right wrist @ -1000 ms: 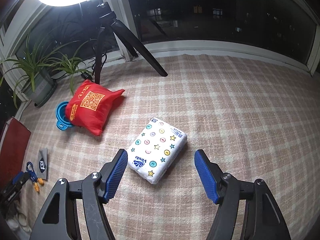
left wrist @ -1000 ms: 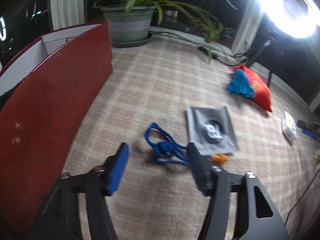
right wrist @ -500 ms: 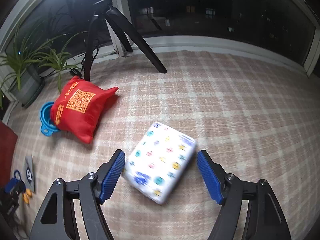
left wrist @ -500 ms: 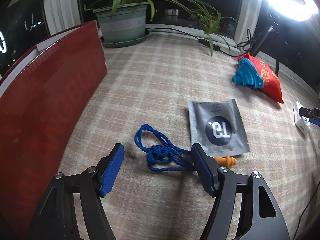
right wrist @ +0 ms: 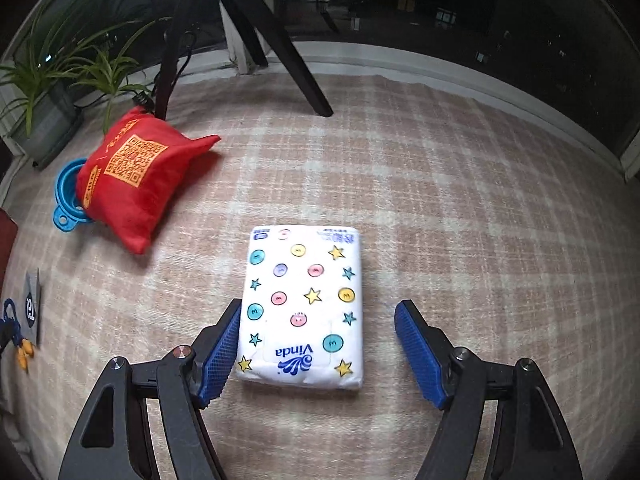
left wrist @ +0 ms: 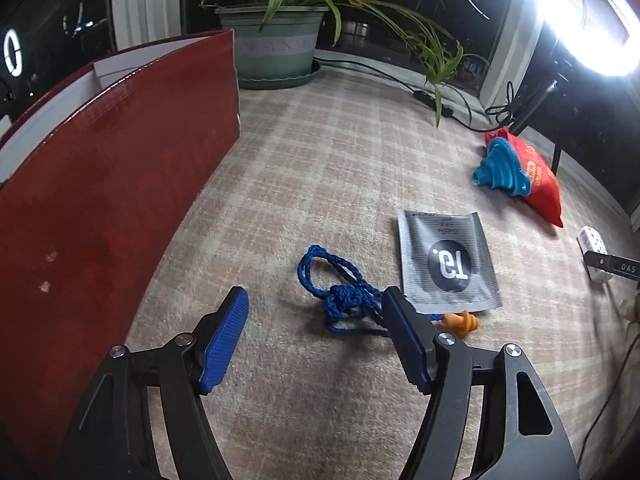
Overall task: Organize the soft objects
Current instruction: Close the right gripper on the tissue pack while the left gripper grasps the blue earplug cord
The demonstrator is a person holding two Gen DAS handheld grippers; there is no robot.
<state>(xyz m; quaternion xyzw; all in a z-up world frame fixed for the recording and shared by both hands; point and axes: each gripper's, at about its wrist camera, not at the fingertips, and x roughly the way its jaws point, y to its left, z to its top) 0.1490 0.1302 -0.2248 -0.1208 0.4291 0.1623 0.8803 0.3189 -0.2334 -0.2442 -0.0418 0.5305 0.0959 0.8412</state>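
A plaid cloth (right wrist: 460,184) covers the surface in both views. Only the left wrist view shows the tall red box (left wrist: 112,184) filling the left of the frame, the potted plant (left wrist: 276,48) at top centre and the glaring ring light (left wrist: 592,12) at upper right. The right wrist view alone shows the black tripod legs (right wrist: 280,40) at the top. The red pouch (right wrist: 132,184) with its orange code print lies at left there, a blue funnel (right wrist: 66,196) tucked against it; in the left view both sit small at the right edge.

The tissue pack (right wrist: 302,308), white with dots and stars, lies low in the centre, between the right tongs (right wrist: 318,342), which have just been widening; the left pad is at its edge, the right pad well clear.

The left tongs (left wrist: 316,326) stand wide and empty over the blue cord (left wrist: 340,300), just beside the grey sachet (left wrist: 446,260) and the orange earplug (left wrist: 464,322).
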